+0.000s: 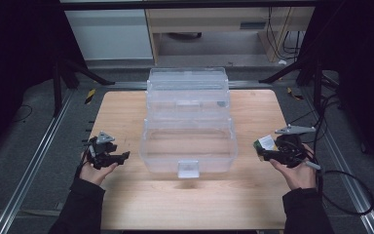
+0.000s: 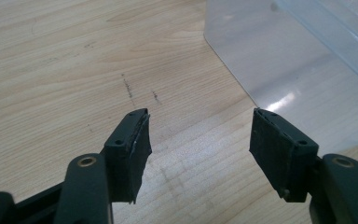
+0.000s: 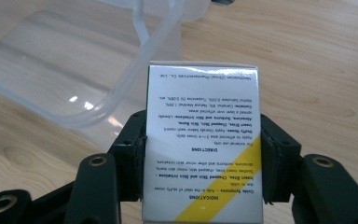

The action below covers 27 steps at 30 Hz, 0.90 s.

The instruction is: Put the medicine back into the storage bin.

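Pinching the small white-and-yellow printed carton (image 3: 203, 144) at three o'clock, the right gripper (image 1: 278, 152) risks clipping the clear plastic tiered box's (image 1: 189, 124) rim, while the left gripper (image 1: 108, 157) gapes empty.

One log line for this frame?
left tool: open, empty | right tool: shut on box | bin: lid open, centre of table

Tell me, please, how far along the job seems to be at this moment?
Done: the clear storage box sits open on the table, and the right tongs are shut on a small white carton. In hand: that carton, held beside the box. Left: probably placing it inside; the left tongs wait open, empty.
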Each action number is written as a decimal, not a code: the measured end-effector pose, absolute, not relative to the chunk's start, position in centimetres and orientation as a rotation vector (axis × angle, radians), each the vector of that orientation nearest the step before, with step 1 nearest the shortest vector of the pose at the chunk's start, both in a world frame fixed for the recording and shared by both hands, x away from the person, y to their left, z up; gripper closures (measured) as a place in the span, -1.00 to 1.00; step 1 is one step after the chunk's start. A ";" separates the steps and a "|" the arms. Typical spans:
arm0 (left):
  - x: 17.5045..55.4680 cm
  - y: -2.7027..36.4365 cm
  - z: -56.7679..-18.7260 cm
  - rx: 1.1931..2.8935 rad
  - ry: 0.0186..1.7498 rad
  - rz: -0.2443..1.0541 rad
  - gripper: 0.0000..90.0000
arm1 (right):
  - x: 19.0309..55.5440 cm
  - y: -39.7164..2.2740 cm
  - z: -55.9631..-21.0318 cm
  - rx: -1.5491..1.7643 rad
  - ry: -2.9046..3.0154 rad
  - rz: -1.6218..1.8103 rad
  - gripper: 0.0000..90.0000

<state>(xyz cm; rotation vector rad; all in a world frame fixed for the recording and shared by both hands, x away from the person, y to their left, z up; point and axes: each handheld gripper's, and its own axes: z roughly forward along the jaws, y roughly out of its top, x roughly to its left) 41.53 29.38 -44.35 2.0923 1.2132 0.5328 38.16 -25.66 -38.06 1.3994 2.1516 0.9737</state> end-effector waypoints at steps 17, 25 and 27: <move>41.5 29.8 -44.3 2.072 1.222 0.538 -0.13 | 40.7 -22.5 -35.6 1.331 2.152 1.050 0.01; 41.5 29.8 -44.3 2.076 1.214 0.537 -0.10 | 41.7 -20.5 -34.9 1.283 2.184 1.065 0.01; 41.5 29.8 -44.3 2.073 1.213 0.533 -0.10 | 41.9 -20.1 -34.9 1.281 2.192 1.066 0.01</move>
